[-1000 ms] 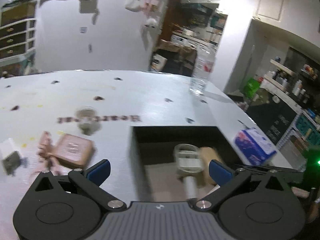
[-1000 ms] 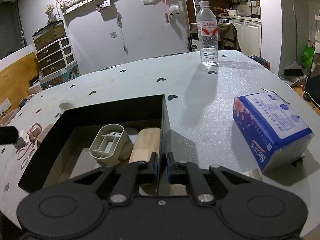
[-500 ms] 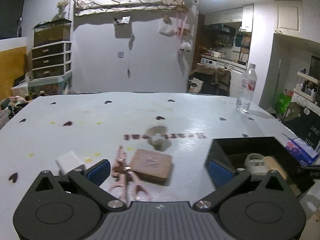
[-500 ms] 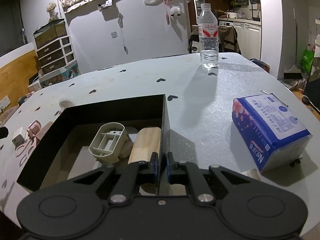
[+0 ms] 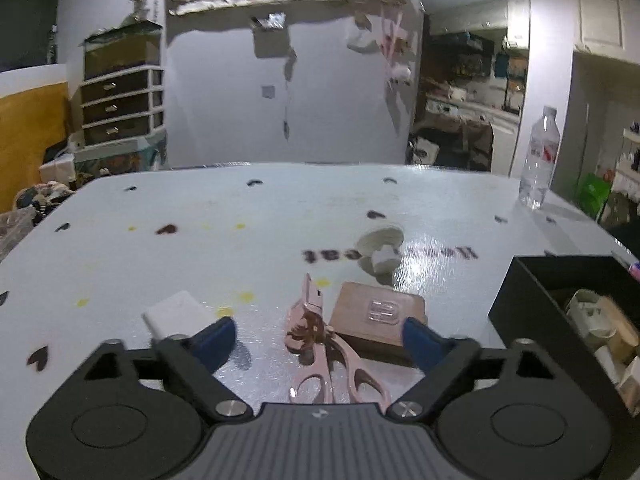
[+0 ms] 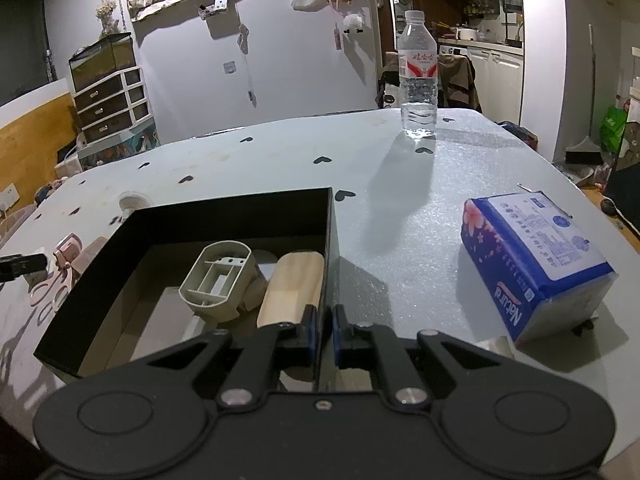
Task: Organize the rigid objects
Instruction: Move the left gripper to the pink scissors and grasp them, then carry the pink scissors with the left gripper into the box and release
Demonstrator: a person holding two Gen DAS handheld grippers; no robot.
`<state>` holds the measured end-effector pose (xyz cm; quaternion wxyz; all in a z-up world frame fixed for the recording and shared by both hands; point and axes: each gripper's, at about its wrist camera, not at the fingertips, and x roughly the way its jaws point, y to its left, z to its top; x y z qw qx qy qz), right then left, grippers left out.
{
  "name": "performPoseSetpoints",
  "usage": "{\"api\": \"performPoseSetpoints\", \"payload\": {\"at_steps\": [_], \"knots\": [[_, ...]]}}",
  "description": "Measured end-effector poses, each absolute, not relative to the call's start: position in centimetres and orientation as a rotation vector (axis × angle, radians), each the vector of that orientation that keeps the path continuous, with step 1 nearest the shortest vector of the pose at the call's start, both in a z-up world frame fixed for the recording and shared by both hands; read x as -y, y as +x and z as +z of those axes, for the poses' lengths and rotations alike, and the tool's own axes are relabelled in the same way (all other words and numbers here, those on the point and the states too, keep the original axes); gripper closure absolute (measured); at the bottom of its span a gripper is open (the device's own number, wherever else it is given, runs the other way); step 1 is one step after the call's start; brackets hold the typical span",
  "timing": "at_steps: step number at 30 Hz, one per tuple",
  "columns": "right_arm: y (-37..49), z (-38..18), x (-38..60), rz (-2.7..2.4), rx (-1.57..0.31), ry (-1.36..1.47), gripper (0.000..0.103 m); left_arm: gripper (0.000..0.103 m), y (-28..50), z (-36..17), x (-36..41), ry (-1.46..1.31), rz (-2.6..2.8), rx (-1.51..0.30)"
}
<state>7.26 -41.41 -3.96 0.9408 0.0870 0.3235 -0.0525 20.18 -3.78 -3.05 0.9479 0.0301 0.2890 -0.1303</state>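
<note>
My left gripper (image 5: 316,338) hangs low over the white table (image 5: 280,208), and its jaws are closing. The pink scissors (image 5: 320,344) lie between the blue pads, which do not touch them. A flat brown box (image 5: 380,314) lies just right of the scissors, and a white block (image 5: 176,314) sits by the left pad. My right gripper (image 6: 325,328) is shut on the right wall of the black box (image 6: 224,220). In that box lie a grey plastic holder (image 6: 218,280) and a wooden block (image 6: 294,288). The black box (image 5: 560,280) shows at the right in the left wrist view.
A small white round piece (image 5: 382,248) sits beyond the brown box. A water bottle (image 6: 418,80) stands at the table's far side. A blue tissue pack (image 6: 532,264) lies right of the black box. The left gripper's finger (image 6: 20,264) shows at the left edge, by the scissors (image 6: 56,276).
The left gripper has swung left from over the black box to the scissors and brown box and come lower, and its jaws have narrowed. The right gripper has kept still on the box wall.
</note>
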Motion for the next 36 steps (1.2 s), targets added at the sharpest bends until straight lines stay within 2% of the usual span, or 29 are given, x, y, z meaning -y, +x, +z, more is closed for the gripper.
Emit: {"api": "performPoseSetpoints", "payload": {"at_steps": [7, 13, 16, 20, 24, 36], "knots": [[7.6, -3.9, 40.0, -0.146, -0.680, 0.079, 0.098, 0.048, 23.4, -5.5, 4.7, 0.043, -0.206, -0.693], [8.0, -3.6, 40.6, -0.144, -0.704, 0.114, 0.098, 0.049, 24.3, -6.1, 3.8, -0.051, -0.179, -0.713], [8.0, -3.6, 40.6, -0.152, -0.711, 0.131, 0.098, 0.058, 24.1, -6.3, 4.2, -0.038, -0.171, -0.687], [8.2, -3.5, 40.5, -0.168, -0.723, 0.152, 0.098, 0.059, 23.8, -6.4, 4.2, -0.049, -0.158, -0.664], [8.4, -3.4, 40.5, -0.174, -0.733, 0.158, 0.099, 0.066, 23.2, -6.3, 3.8, -0.097, -0.136, -0.656], [8.6, -3.4, 40.6, -0.176, -0.750, 0.162, 0.099, 0.067, 20.5, -3.5, 2.2, -0.307, -0.151, -0.608]]}}
